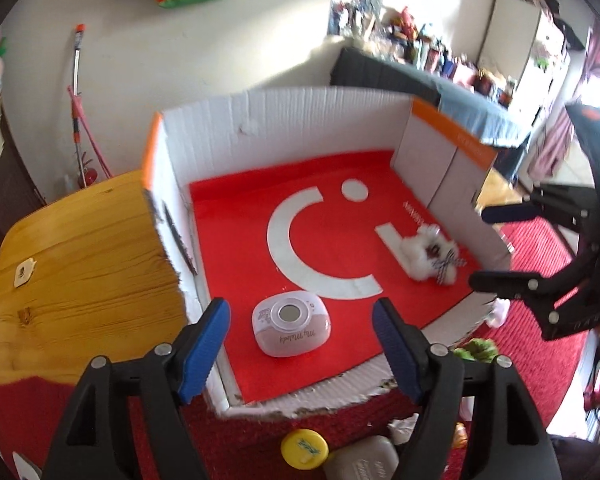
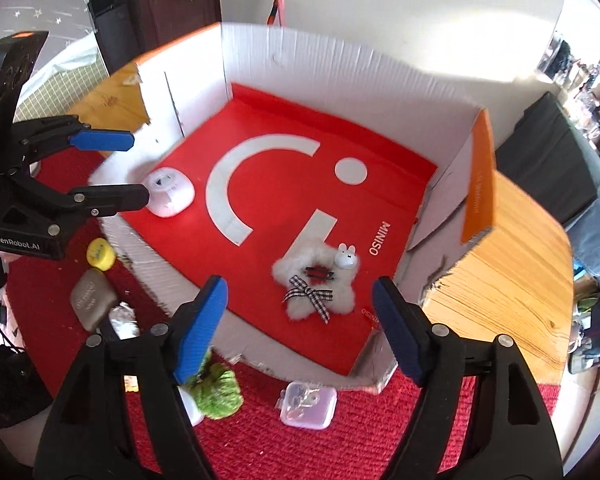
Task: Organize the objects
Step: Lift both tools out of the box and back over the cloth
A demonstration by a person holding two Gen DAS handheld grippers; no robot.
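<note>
A: Where do the two grippers stand?

B: The left gripper (image 1: 302, 346) sits at the bottom of its own view, its blue-padded fingers (image 1: 204, 346) spread wide with nothing between them. Through the gap, low in the centre of the frame, lies the pink and white case (image 1: 291, 328) marked "My Melody", on the red liner (image 1: 328, 240) of the open cardboard box (image 1: 284, 120).

A: And the right one?

B: The right gripper (image 2: 300, 328) is likewise wide apart and holds nothing. Just above its fingers, lower centre of that frame, the fluffy white hair clip (image 2: 314, 286) with a checked bow and a small rabbit face rests on the liner. In the left wrist view the same clip shows at right of centre.

A: What is outside the box?

B: On the red mat (image 2: 340, 440), at the bottom of the right wrist view: a small clear pink box (image 2: 309, 404), a green knitted thing (image 2: 220, 392) partly hidden behind the left-hand finger, a grey case (image 2: 92, 300) and a yellow lid (image 2: 100, 254) at the left. The wooden tabletop (image 2: 508, 280) shows at the right, beside the box's orange-edged flap (image 2: 480, 184).

A: Do the grippers see each other?

B: Yes. The left one appears at the left edge of the right wrist view, its lower finger in front of the pink case; whether it touches the case I cannot tell.
</note>
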